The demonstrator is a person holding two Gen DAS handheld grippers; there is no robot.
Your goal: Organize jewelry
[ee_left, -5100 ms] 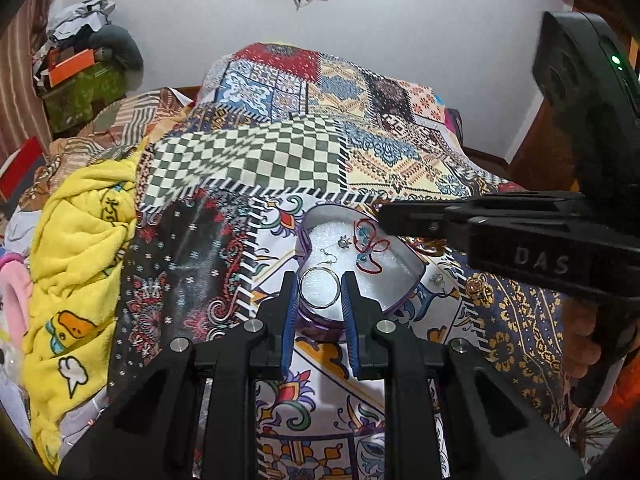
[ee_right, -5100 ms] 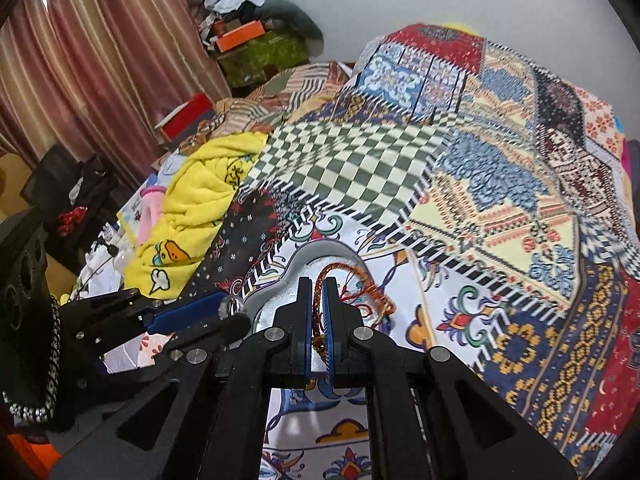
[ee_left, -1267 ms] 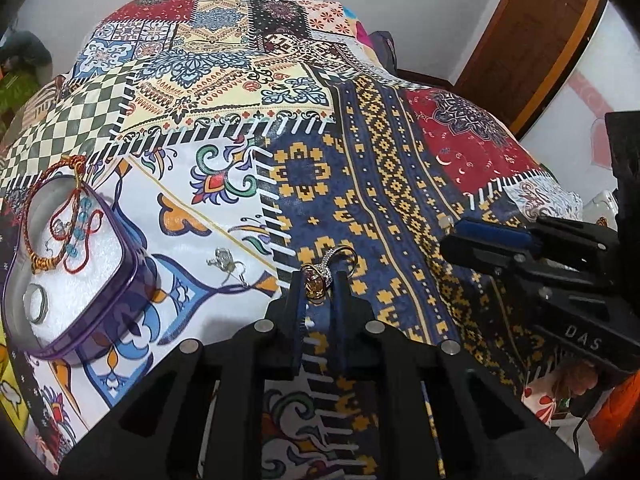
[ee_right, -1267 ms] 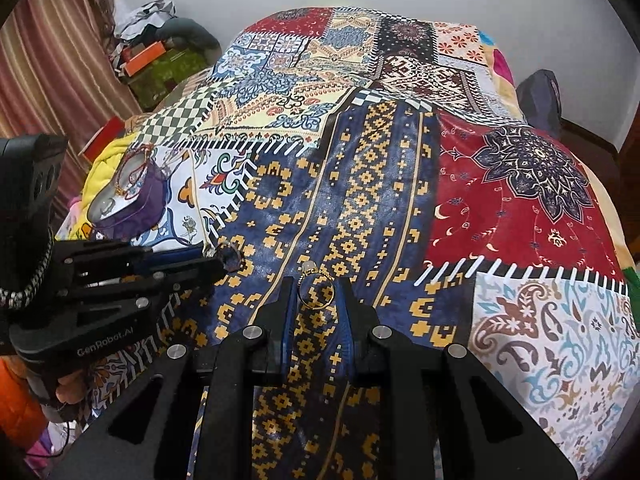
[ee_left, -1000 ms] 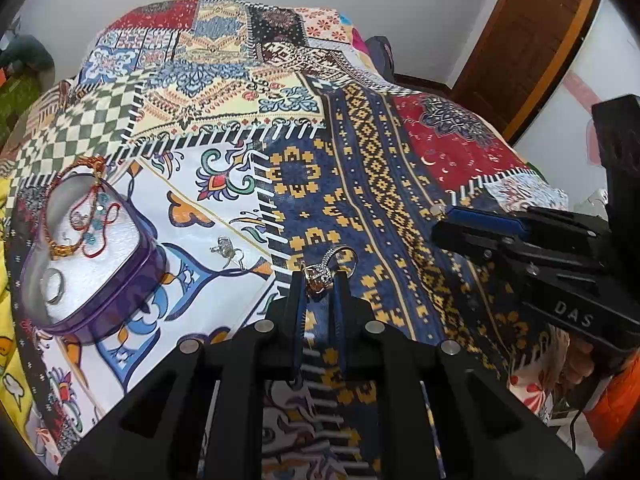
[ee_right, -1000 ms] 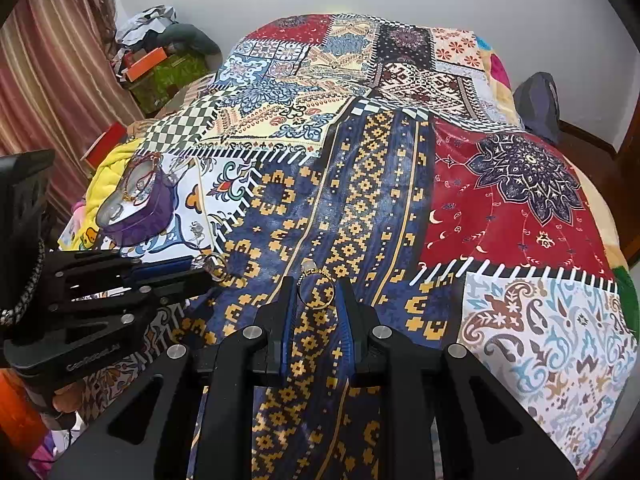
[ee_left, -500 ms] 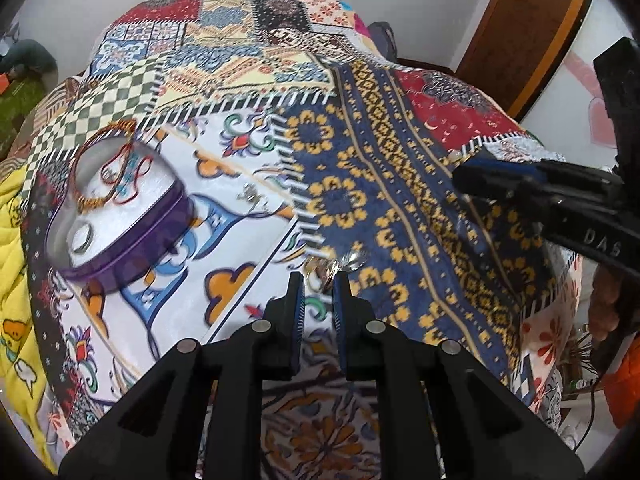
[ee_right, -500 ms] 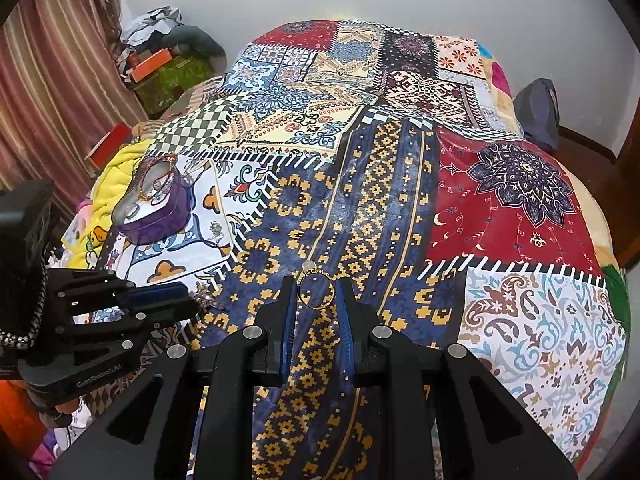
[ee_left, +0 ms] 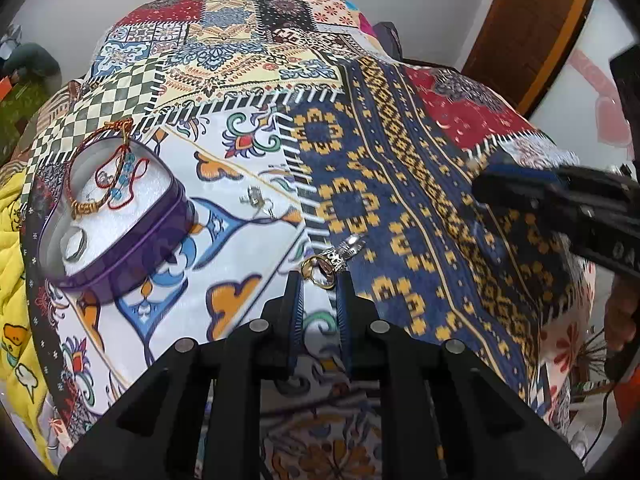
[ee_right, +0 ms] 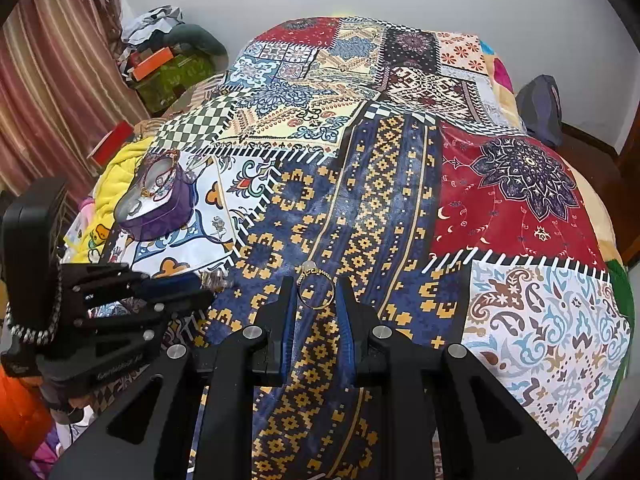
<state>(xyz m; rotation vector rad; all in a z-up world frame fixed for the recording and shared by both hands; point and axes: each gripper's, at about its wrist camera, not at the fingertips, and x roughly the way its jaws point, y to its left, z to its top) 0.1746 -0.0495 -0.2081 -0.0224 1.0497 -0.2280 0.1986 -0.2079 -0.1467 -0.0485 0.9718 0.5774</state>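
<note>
My left gripper [ee_left: 320, 276] is shut on a small cluster of rings [ee_left: 330, 260], gold and silver, held above the patchwork bedspread. A purple heart-shaped tin [ee_left: 120, 224] lined with white foam lies to the left; it holds a red cord bracelet [ee_left: 108, 176], a gold chain and a silver ring [ee_left: 76, 244]. A small silver earring [ee_left: 254, 200] lies loose on the cloth beside the tin. My right gripper [ee_right: 316, 292] is shut on a thin gold ring with a pale stone [ee_right: 315, 289]. The tin [ee_right: 160, 204] appears far left in the right wrist view, beyond the left gripper [ee_right: 216, 280].
The patchwork bedspread [ee_right: 400, 184] covers a bed. A yellow blanket [ee_left: 12, 240] bunches at the left edge. Clutter with an orange box [ee_right: 154, 62] sits by the striped curtain [ee_right: 48, 72]. A wooden door [ee_left: 528, 28] stands at the right, a dark bag [ee_right: 538, 100] by the wall.
The left gripper lifted the rings off the blue-gold patch and swung them left toward the tin. The right gripper rose slightly, still holding its gold ring.
</note>
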